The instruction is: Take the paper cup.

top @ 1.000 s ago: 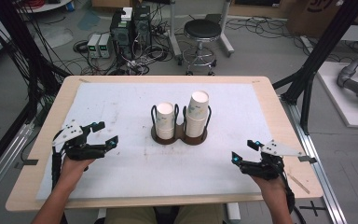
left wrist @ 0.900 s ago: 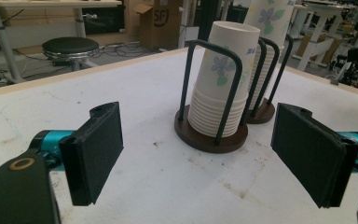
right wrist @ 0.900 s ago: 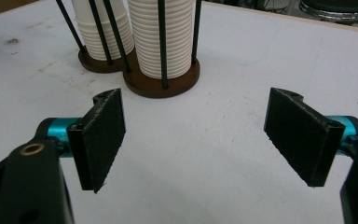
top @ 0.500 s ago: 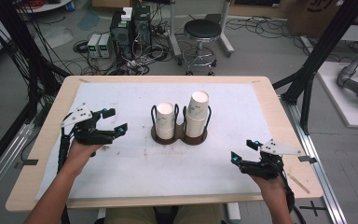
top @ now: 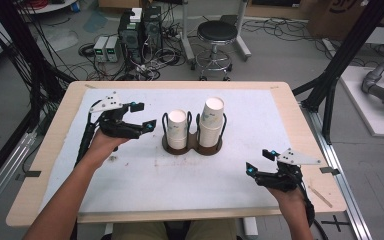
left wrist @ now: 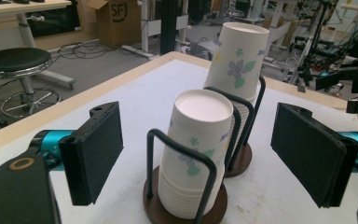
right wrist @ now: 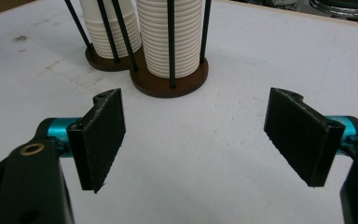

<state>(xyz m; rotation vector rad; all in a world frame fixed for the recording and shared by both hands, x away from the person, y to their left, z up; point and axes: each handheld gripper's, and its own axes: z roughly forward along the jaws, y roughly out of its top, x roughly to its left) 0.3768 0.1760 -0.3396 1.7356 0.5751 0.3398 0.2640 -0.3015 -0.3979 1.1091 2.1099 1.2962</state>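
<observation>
Left gripper near the cup stack, nothing grasped yet.

The left gripper [top: 142, 115], jaws spread wide, had moved from the table's left side toward the shorter stack of white flowered paper cups [left wrist: 198, 154] in the dark wire holder [top: 192, 145]; gripping probably remained. The right gripper [top: 261, 161], also spread, stayed near the white table's [top: 180, 185] front edge.

Left gripper [left wrist: 196, 154] jaws spread wide, framing the nearer cup stack [left wrist: 196, 149] in its wire holder [left wrist: 185, 207]; taller stack [left wrist: 237, 60] stands behind
</observation>
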